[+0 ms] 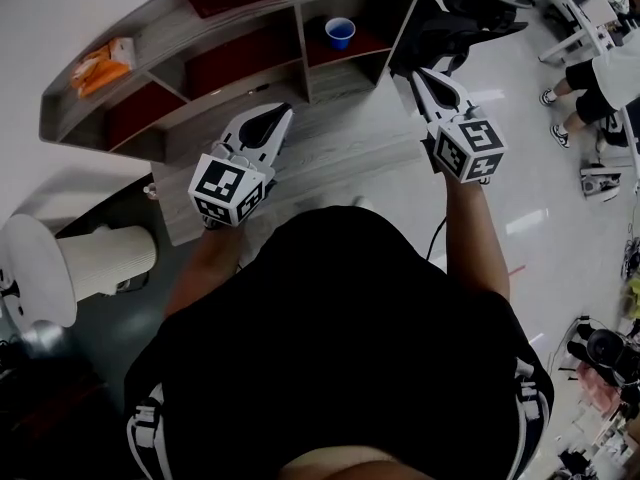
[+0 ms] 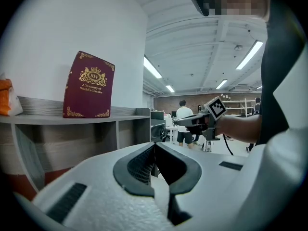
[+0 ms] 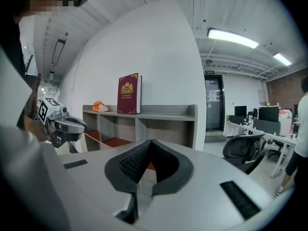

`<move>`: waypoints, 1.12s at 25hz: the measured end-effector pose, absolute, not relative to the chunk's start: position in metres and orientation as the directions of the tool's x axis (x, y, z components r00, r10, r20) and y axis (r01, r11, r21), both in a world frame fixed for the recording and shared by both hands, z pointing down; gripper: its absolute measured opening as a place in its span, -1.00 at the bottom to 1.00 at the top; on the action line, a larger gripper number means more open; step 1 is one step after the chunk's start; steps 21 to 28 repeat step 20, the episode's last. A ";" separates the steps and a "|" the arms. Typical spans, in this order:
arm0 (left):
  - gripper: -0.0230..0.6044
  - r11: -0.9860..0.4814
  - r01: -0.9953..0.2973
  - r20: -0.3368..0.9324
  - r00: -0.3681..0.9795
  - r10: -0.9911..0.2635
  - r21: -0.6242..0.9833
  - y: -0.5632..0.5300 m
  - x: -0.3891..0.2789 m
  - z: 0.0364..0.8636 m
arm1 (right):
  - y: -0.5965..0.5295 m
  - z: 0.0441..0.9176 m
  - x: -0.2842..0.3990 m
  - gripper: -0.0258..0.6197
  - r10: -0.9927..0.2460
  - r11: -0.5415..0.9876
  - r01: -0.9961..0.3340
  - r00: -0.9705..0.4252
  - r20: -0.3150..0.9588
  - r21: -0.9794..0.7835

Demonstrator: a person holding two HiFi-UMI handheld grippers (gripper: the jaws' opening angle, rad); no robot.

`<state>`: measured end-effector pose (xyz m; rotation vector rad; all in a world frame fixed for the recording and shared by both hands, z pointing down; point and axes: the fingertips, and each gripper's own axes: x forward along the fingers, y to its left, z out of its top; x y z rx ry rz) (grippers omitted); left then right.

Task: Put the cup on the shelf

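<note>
before shelf (image 1: pixel 340 133) — left tool (image 1: pixel 282 112), right tool (image 1: pixel 413 74) level, shut

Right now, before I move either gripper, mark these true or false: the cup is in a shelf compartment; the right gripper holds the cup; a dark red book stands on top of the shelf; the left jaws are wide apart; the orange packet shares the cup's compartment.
1. The blue cup sits in a compartment of the shelf. True.
2. The right gripper holds the cup. False: its jaws are together with nothing between them.
3. A dark red book stands on top of the shelf. True.
4. The left gripper has its jaws wide apart. False: they are together and empty.
5. The orange packet shares the cup's compartment. False: it lies on the shelf's top.
</note>
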<state>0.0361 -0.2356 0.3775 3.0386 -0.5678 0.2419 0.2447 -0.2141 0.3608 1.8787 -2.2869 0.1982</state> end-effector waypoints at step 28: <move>-0.87 -0.946 -0.324 0.144 0.937 -0.319 0.016 -0.214 0.045 0.379 | -0.167 0.376 0.242 -0.90 -0.958 0.173 -0.985 -0.174 0.230 -0.025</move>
